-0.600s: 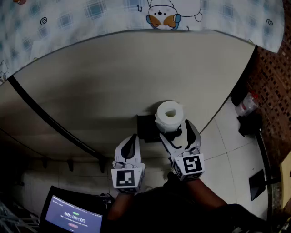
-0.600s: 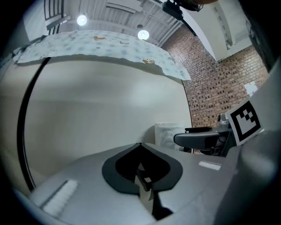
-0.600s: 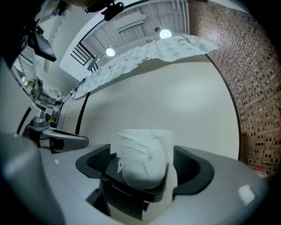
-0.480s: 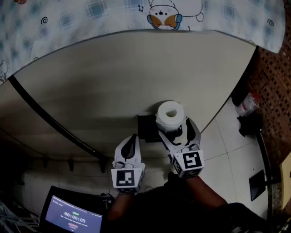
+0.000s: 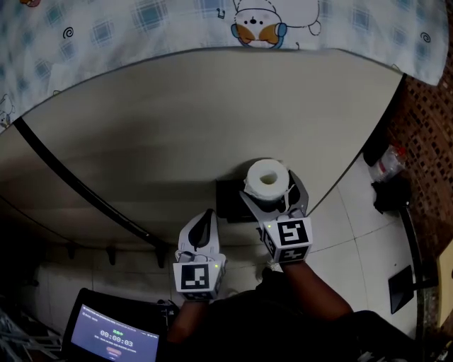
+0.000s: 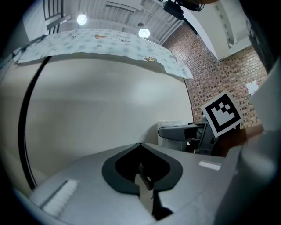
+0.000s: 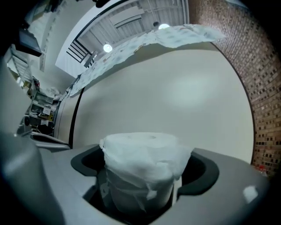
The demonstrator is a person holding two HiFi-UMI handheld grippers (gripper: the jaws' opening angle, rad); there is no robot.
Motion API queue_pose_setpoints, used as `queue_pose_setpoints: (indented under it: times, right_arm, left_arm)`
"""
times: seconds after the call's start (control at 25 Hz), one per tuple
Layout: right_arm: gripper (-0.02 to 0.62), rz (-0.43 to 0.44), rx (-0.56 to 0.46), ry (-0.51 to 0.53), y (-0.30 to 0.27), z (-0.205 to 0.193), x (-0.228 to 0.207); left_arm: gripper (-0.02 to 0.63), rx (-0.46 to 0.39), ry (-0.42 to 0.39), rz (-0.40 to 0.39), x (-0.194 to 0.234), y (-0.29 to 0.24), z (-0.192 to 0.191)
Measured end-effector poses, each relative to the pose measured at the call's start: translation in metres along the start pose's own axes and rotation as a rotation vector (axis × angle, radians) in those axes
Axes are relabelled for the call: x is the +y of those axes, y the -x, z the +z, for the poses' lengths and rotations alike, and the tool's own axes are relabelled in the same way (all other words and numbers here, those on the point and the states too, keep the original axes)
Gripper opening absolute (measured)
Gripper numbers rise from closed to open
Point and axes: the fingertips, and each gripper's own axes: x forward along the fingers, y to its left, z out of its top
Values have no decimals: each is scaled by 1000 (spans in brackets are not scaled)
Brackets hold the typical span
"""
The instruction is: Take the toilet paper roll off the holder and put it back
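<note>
A white toilet paper roll (image 5: pixel 267 177) stands on a black holder (image 5: pixel 228 199) fixed to the pale wall. My right gripper (image 5: pixel 271 191) is open, with one jaw on each side of the roll. In the right gripper view the roll (image 7: pixel 140 165) fills the space between the jaws, with a dark gap on either side of it. My left gripper (image 5: pixel 204 218) hangs to the left of the holder, a little below it, shut and empty. The left gripper view shows its closed tips (image 6: pixel 141 169), with the roll (image 6: pixel 169 126) and the right gripper's marker cube (image 6: pixel 221 114) off to the right.
A black rail (image 5: pixel 78 185) runs diagonally across the wall at left. A patterned cloth (image 5: pixel 141 21) hangs along the top. A screen with a timer (image 5: pixel 113 338) sits at lower left. White floor tiles (image 5: pixel 357 219), a brick wall and a plastic bottle (image 5: pixel 386 162) lie to the right.
My right gripper has moved forward toward the wall, so its jaws now reach further along both sides of the roll. The left gripper and the roll have stayed still.
</note>
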Motion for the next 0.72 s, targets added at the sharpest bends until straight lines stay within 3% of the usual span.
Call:
queue_pose_setpoints:
  times: [0.16, 0.44, 0.72]
  right_arm:
    - [462, 12, 3, 18, -2, 3, -1]
    - [446, 45, 14, 23, 4, 6, 2]
    - [443, 74, -39, 21, 15, 32, 6]
  left_arm:
    - [17, 4, 4, 7, 2, -1, 0]
    - [17, -4, 5, -2, -5, 1, 1]
    - [17, 11, 16, -12, -8, 1, -4]
